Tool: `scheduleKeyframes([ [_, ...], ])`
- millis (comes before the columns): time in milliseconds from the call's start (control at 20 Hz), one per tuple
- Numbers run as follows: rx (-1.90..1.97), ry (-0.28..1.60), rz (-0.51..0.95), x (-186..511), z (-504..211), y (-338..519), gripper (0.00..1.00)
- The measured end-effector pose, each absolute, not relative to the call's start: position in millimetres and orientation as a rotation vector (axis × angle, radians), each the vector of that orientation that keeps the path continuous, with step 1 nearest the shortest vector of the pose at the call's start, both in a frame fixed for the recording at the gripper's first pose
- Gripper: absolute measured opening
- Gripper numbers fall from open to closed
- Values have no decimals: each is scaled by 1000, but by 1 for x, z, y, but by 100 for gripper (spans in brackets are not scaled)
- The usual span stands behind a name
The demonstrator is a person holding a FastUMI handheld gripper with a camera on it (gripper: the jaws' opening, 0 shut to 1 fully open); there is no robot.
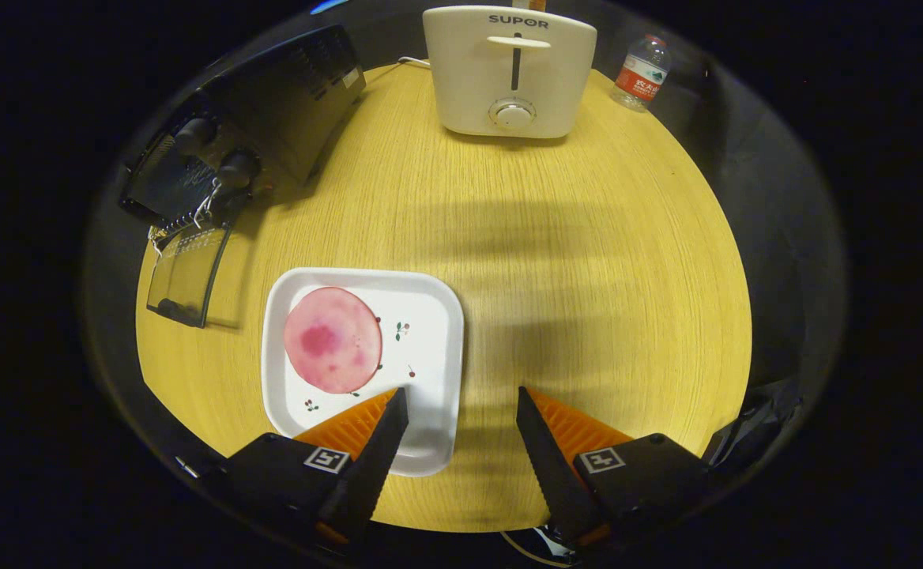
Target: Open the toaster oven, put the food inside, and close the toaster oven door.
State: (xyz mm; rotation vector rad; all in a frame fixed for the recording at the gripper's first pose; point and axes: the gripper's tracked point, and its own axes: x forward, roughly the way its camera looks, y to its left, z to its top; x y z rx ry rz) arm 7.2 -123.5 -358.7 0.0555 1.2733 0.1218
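Observation:
A round pink slice of food (333, 339) lies on a white square plate (430, 332) on the round wooden table. My gripper (461, 403) hovers above the plate's near right corner, open, with nothing between its fingers; the left finger overlaps the plate's edge. The pink slice sits just ahead and left of the left finger. A black toaster oven (272, 111) stands at the table's far left. Its glass door (185, 273) hangs open, folded down toward the plate.
A white slot toaster (509, 71) stands at the far side of the table, straight beyond the fingers. A small water bottle (642, 73) stands to its right. Bare tabletop (604, 261) stretches between the plate and the toaster.

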Motion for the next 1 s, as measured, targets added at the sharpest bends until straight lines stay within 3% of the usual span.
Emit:
scheduleKeyframes([
  [250, 87, 1299, 162, 10, -361, -113, 56],
  [350, 129, 1318, 140, 11, -362, -114, 29],
  [450, 163, 1328, 128, 14, -358, -118, 22],
  [500, 175, 1342, 140, 14, -363, -116, 13],
  [750, 227, 1350, 178, 12, -362, -116, 3],
  [1000, 283, 1329, 202, 9, -364, -114, 2],
])
